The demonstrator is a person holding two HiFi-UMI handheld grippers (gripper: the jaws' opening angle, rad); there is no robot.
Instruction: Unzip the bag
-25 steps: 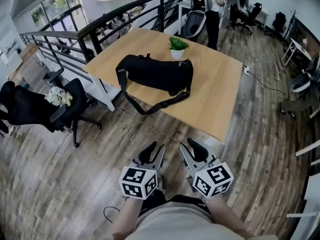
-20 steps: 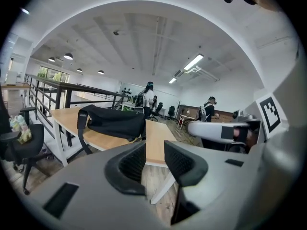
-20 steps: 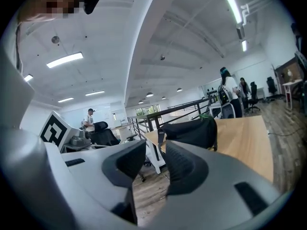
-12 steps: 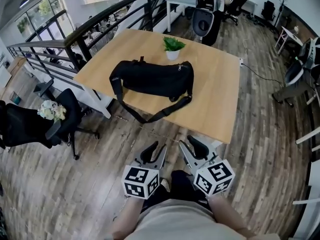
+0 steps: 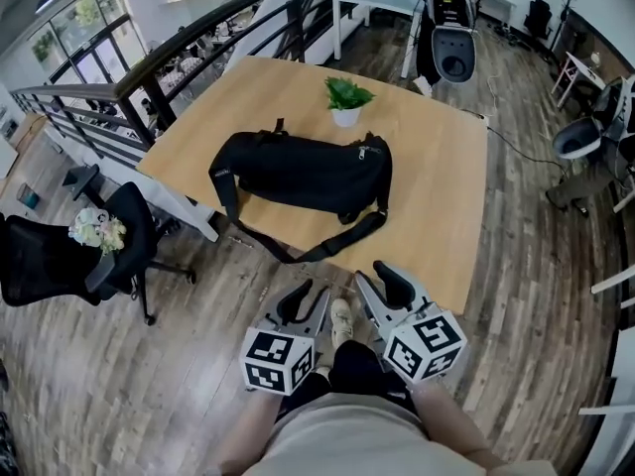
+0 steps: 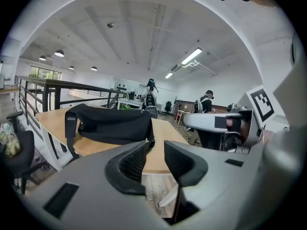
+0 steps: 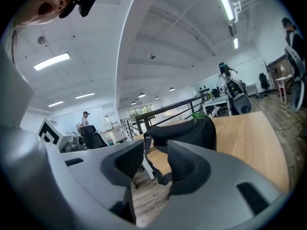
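A black duffel bag [image 5: 303, 173] lies lengthwise on the wooden table [image 5: 437, 196], its strap [image 5: 327, 248] drooping over the near edge. The bag also shows in the left gripper view [image 6: 111, 123] and the right gripper view [image 7: 184, 130]. My left gripper [image 5: 303, 303] hangs below the table's near edge, jaws open and empty. My right gripper [image 5: 378, 284] sits beside it, well short of the bag; its jaws are opening with nothing between them.
A small potted plant [image 5: 346, 99] stands on the table just behind the bag. A black office chair [image 5: 69, 256] with a bundle on it sits at the left. A black railing [image 5: 169, 62] runs behind the table. More chairs and desks stand at the back and right.
The view has drawn closer to the table, so the bag sits lower and nearer. Both grippers keep their place in front of the body; the right one's jaws look slightly wider.
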